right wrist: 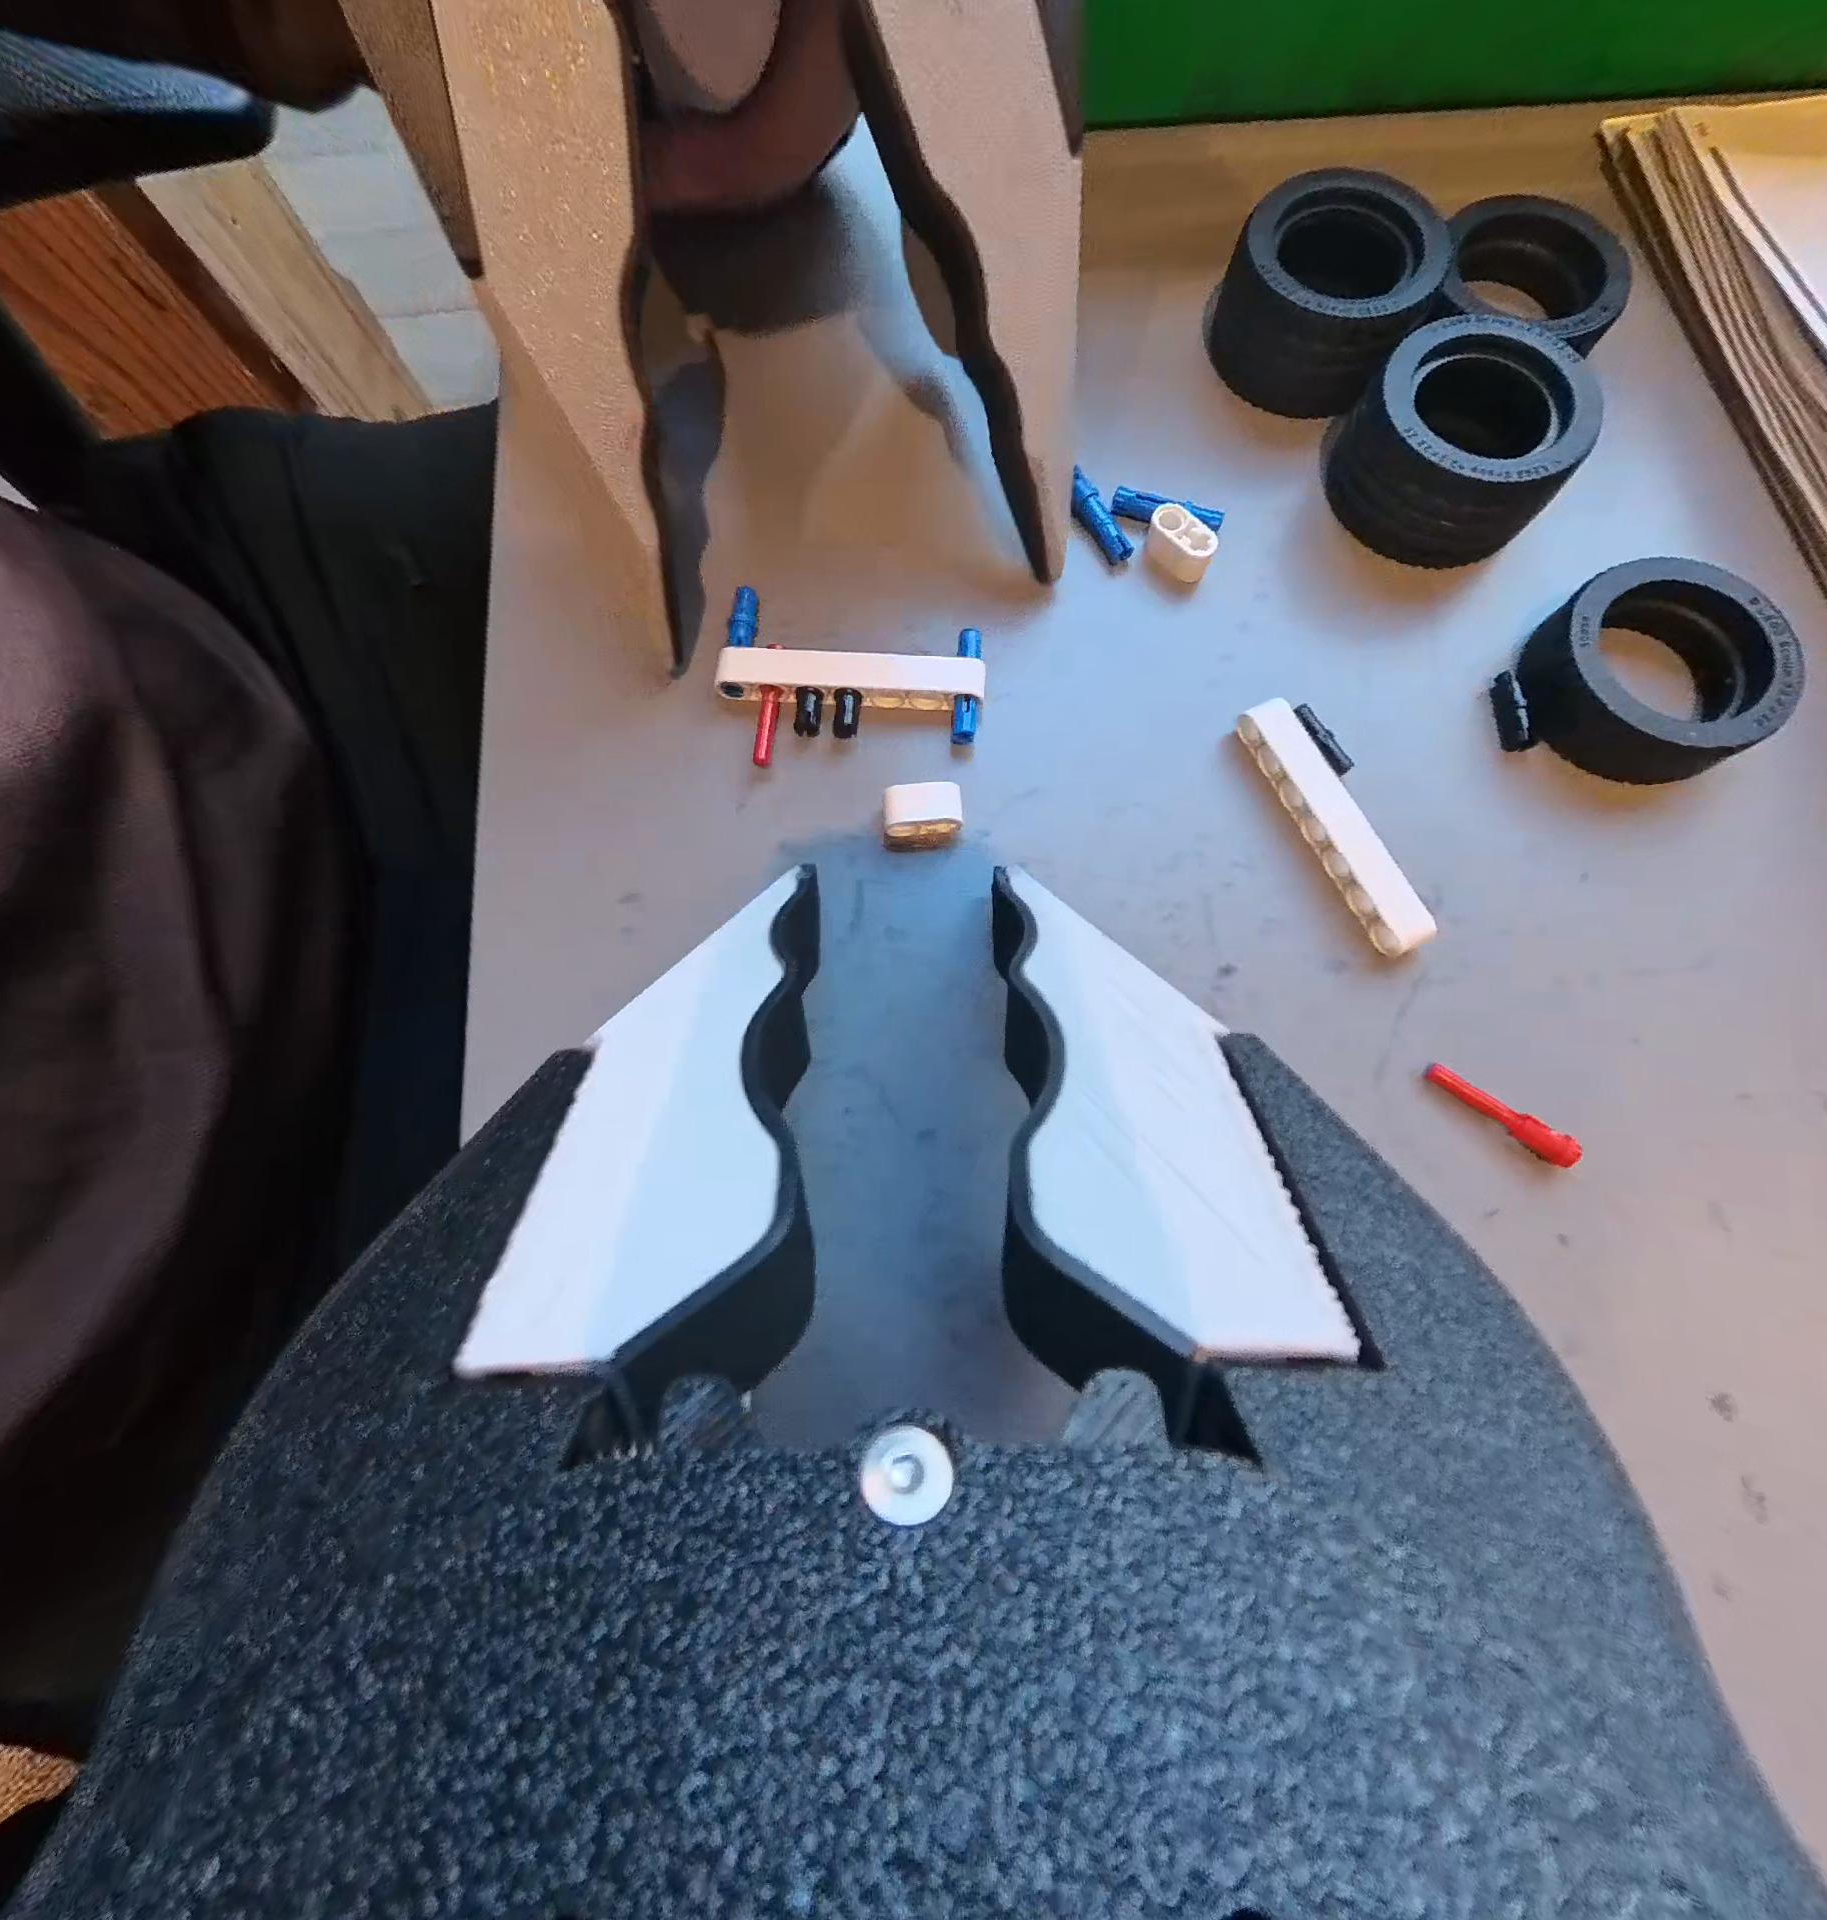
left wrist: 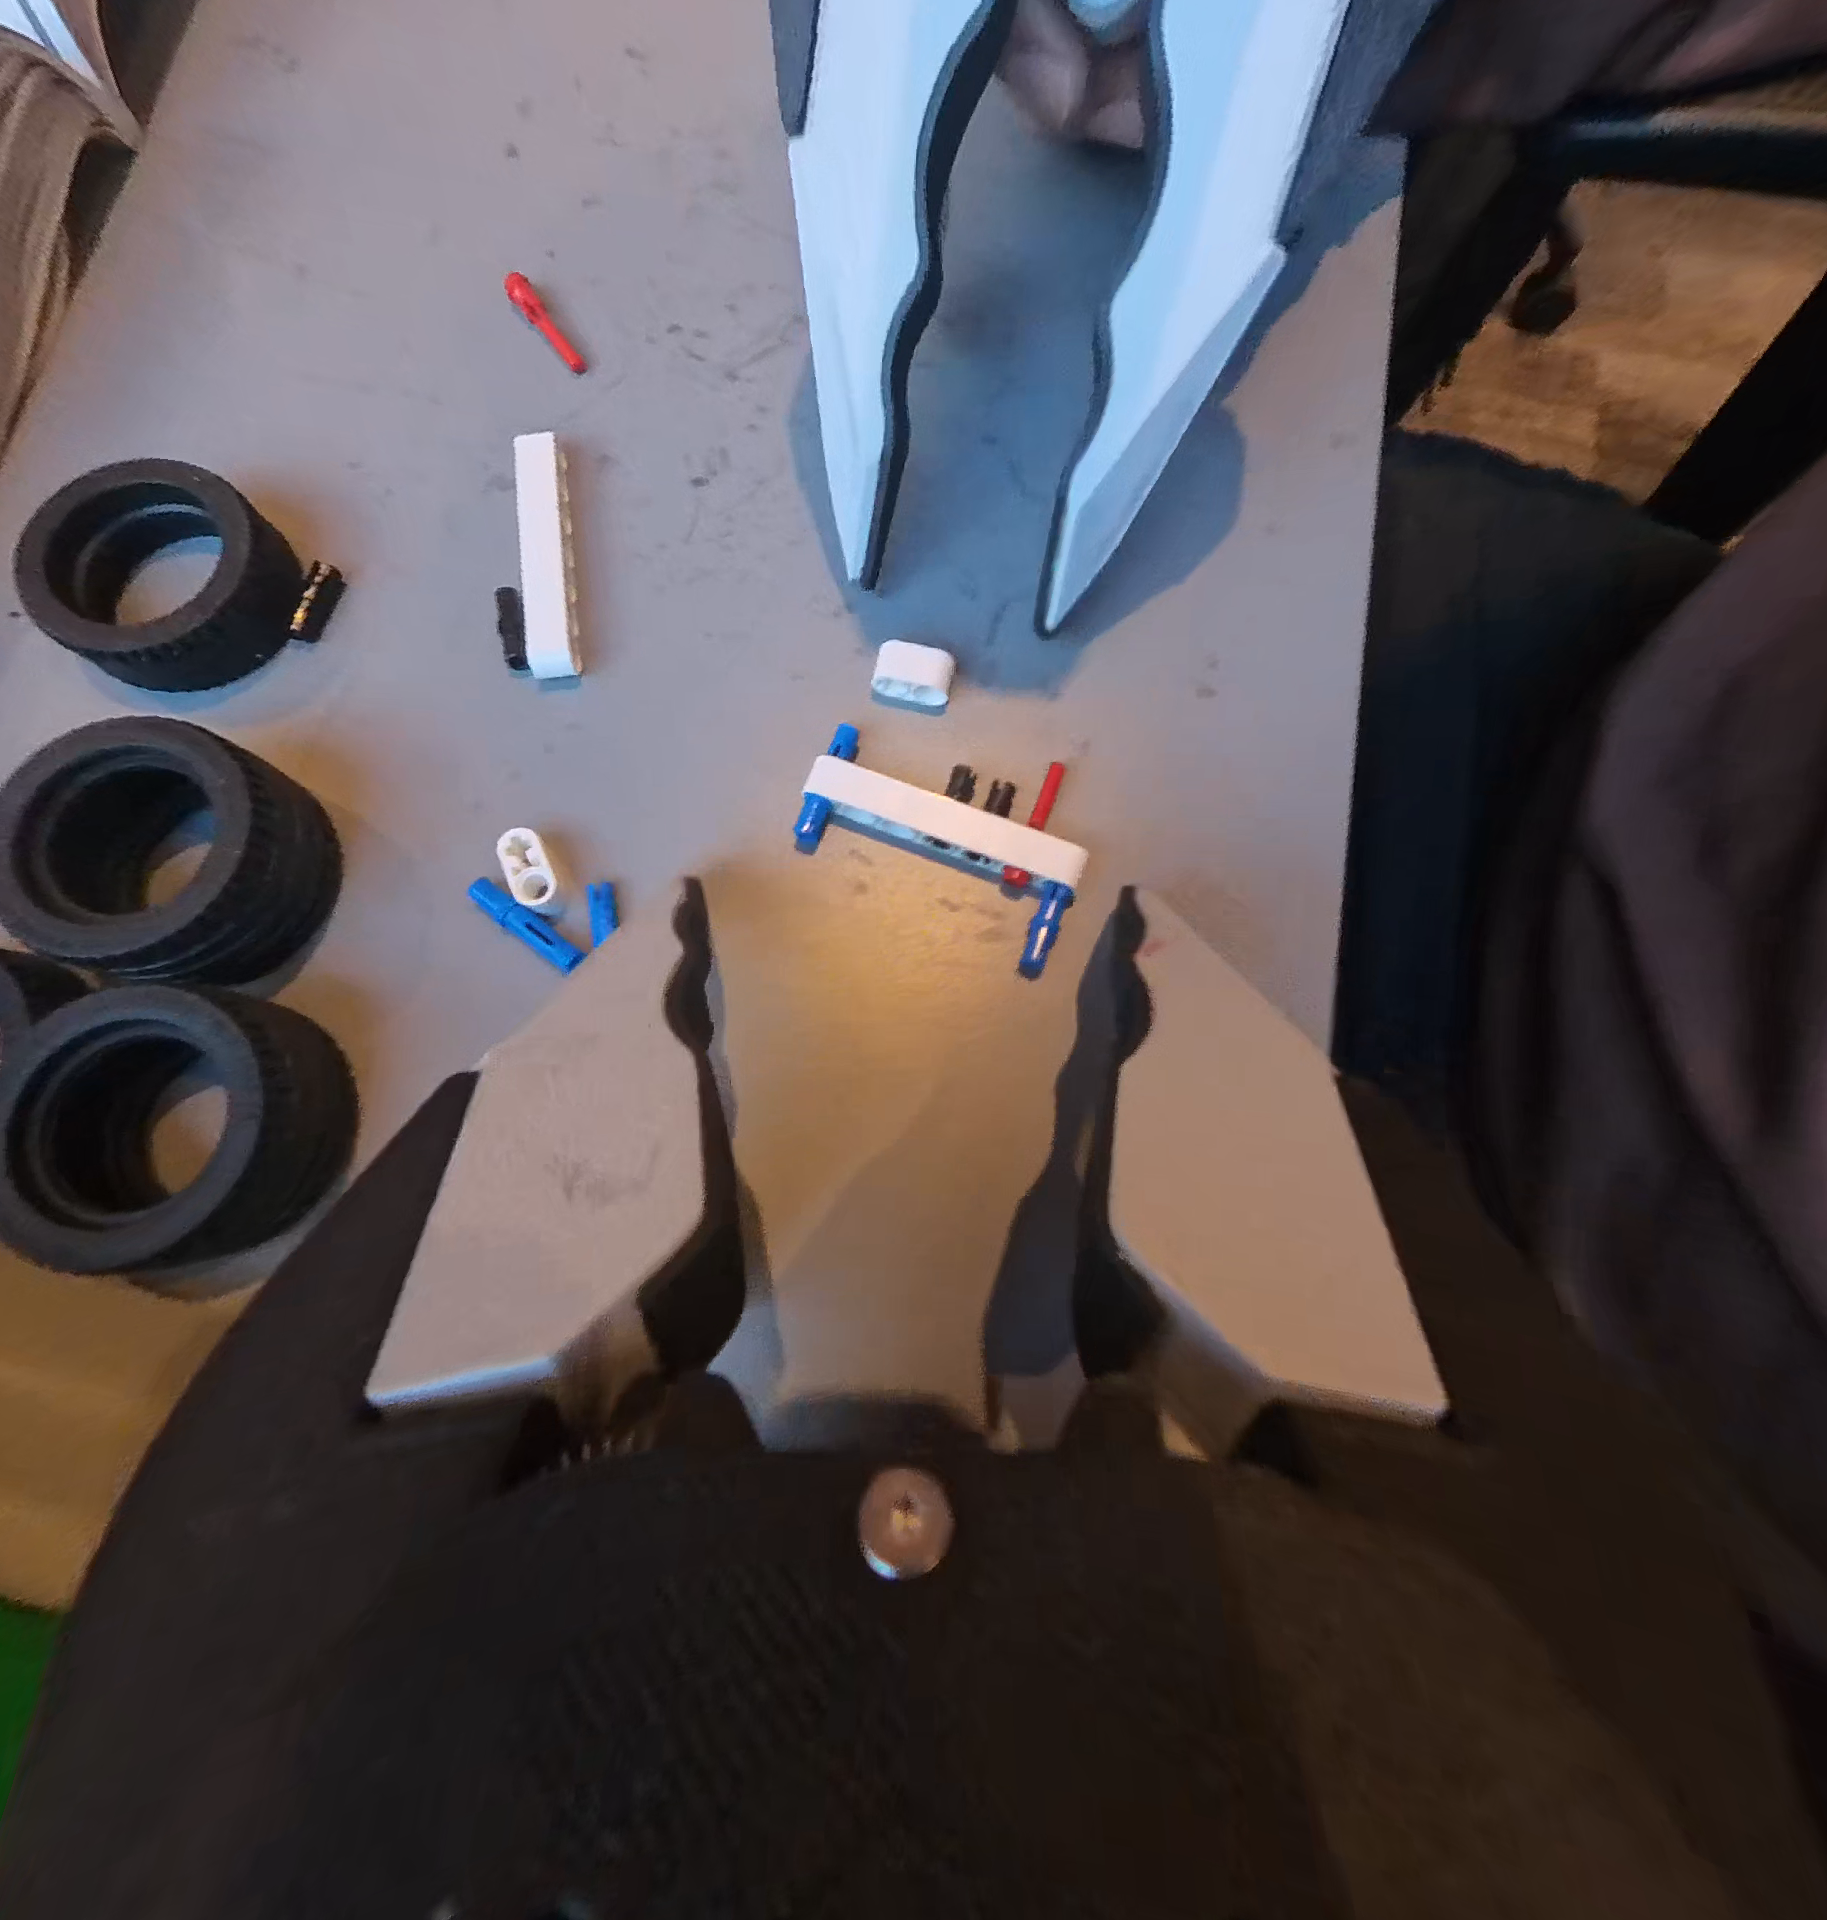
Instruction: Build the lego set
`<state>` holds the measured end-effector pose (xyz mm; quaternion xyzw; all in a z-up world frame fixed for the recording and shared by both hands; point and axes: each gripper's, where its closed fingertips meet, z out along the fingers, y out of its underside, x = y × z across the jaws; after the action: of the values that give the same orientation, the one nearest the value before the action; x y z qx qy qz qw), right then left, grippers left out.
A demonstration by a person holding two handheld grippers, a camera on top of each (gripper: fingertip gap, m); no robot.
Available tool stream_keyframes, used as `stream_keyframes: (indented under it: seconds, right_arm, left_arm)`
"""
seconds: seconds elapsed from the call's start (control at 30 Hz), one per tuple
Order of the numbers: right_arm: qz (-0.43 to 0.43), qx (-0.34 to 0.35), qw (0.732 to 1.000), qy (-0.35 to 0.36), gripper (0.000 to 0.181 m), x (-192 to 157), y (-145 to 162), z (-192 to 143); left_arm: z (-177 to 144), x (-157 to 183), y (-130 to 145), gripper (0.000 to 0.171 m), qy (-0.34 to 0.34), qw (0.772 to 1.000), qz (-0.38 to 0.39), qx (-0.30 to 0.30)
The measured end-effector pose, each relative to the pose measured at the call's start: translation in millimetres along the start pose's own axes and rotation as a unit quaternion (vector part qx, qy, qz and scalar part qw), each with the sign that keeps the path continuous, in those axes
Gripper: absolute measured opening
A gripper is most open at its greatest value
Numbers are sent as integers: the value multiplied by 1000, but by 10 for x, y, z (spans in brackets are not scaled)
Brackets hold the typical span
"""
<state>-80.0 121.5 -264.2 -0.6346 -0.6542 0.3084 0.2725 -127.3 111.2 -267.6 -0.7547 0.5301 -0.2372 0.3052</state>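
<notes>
A white beam [left wrist: 945, 826] with blue, black and red pins pushed through it lies on the grey table [left wrist: 680, 208], between my two grippers; it also shows in the right wrist view [right wrist: 852, 670]. A small white two-hole piece [left wrist: 914, 677] lies just in front of my right gripper [right wrist: 904, 883], which is open and empty and also shows in the left wrist view [left wrist: 956, 603]. My left gripper [left wrist: 909, 904] is open and empty, just short of the beam; it also shows in the right wrist view [right wrist: 857, 623].
A second white beam [left wrist: 547, 556] with a black pin, a loose red axle pin [left wrist: 545, 322], and blue pins with a small white connector [left wrist: 540, 899] lie to the left. Several black tyres [left wrist: 161, 842] stand at the far left. The table edge [left wrist: 1356, 727] runs close on the right. Left tips to right tips: about 6 cm. About 9 cm separates my right fingertips from the loose red axle pin [left wrist: 545, 322]. The right camera catches it too, in the right wrist view [right wrist: 1501, 1107].
</notes>
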Motion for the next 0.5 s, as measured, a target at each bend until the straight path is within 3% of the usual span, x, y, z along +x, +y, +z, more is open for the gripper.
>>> stream_keyframes:
  seconds: [0.5]
  right_arm:
    - [41,26,998,-27,32,6,-124,19]
  left_arm:
    - [-7,23,14,83,1,1000,0,4]
